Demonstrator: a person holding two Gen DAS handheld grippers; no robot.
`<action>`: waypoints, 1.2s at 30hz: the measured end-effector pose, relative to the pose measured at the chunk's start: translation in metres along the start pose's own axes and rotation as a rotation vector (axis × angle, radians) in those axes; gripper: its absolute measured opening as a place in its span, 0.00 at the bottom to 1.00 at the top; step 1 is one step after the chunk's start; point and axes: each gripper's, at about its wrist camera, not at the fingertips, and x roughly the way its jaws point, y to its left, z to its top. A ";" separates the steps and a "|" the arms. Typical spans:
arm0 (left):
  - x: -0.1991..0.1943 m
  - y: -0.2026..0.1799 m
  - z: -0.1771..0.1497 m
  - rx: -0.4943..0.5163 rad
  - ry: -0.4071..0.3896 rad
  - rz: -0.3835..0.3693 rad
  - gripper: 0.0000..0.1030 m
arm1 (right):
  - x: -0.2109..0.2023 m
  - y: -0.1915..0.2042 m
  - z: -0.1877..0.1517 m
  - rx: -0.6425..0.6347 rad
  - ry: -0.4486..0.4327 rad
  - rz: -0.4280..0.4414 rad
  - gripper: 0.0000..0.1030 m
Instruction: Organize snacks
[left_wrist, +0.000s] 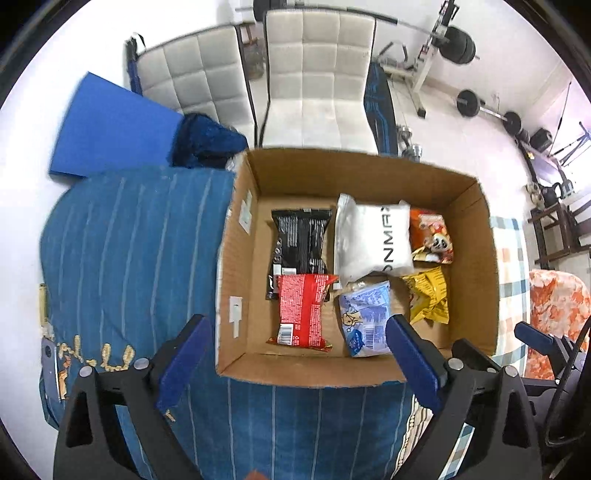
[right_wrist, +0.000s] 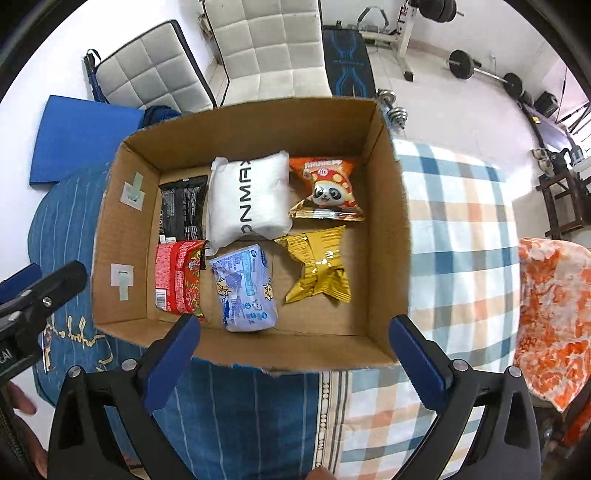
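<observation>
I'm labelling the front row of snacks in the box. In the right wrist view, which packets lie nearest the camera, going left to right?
Red packet → pale blue packet → gold packet, all lying in the cardboard box. Both tongs hang open above the near rim.

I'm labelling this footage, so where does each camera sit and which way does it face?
Left wrist: on the left hand-held gripper, looking down into the box from its near left; its open fingers show.
Right wrist: on the right hand-held gripper, above the box's near edge; open fingers and left hand-held gripper show.
Shared: box, snacks, chairs.
</observation>
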 end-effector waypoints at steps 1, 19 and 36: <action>-0.006 -0.001 -0.002 0.001 -0.013 0.006 0.94 | -0.007 -0.001 -0.003 0.002 -0.013 -0.001 1.00; -0.169 -0.005 -0.083 -0.009 -0.262 0.009 0.94 | -0.177 -0.018 -0.102 -0.011 -0.226 0.057 1.00; -0.252 -0.002 -0.139 -0.025 -0.356 0.006 0.94 | -0.276 -0.016 -0.169 -0.049 -0.318 0.118 1.00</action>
